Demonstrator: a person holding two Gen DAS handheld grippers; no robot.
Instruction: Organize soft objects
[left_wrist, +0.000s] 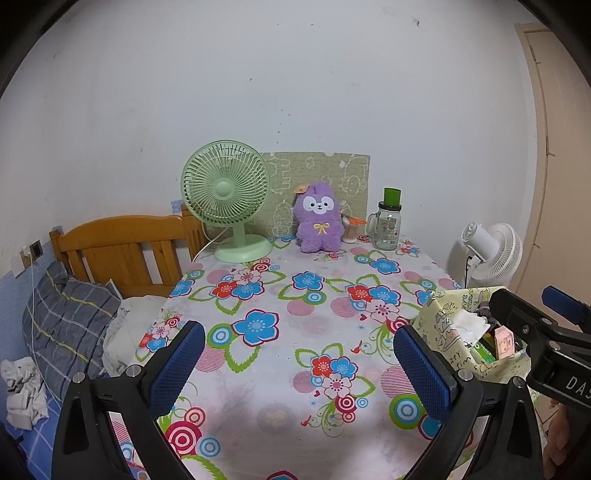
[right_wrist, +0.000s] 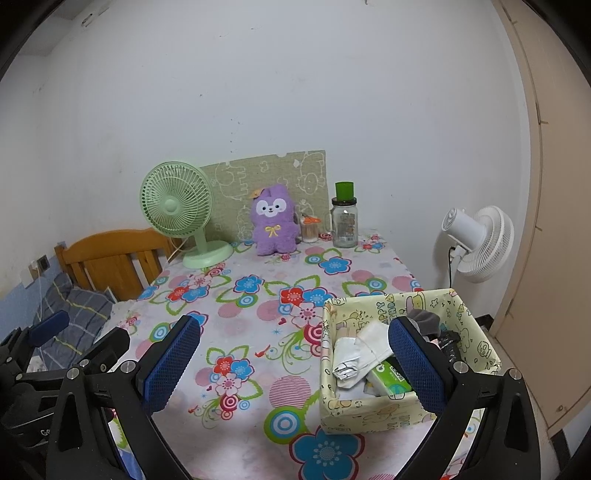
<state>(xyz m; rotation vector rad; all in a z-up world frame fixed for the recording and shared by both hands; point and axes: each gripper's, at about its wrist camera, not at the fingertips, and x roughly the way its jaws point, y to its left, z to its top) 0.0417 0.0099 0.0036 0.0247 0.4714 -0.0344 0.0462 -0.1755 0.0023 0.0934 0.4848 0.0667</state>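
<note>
At the far end of the desk (right_wrist: 258, 332), against the wall, a purple plush toy (right_wrist: 274, 221) sits upright, facing forward, with a small orange tag by its ear. It rests in front of a green patterned board (right_wrist: 258, 173). Just to its left stands a green fan (right_wrist: 176, 206); just to its right are a small cup of cotton swabs (right_wrist: 309, 230) and a glass jar (right_wrist: 344, 225) topped with a green cap.

Nearer, at the desk's right edge, is a yellow cartoon-print box (right_wrist: 369, 413) already holding crumpled white paper, a green tissue pack and some grey cloth. A flowered cloth covers the desk.

Both tongs hover low over the near end, well apart from the toy. The left tongs (left_wrist: 299, 362) are spread wide with nothing between them, and the right tongs (right_wrist: 295, 362) likewise gape empty, their right finger overlapping the box in the right wrist view.

The toy looks like the remaining item to go into the box. Reaching for it risks knocking the jar or the swab cup, since both stand close beside it, and the fan's cord (right_wrist: 177, 251) trails nearby. Soft fur may slip from a shallow pinch. The box is fairly full, so the toy could perch on top and topple out, or a push could slide the light box off the edge.
</note>
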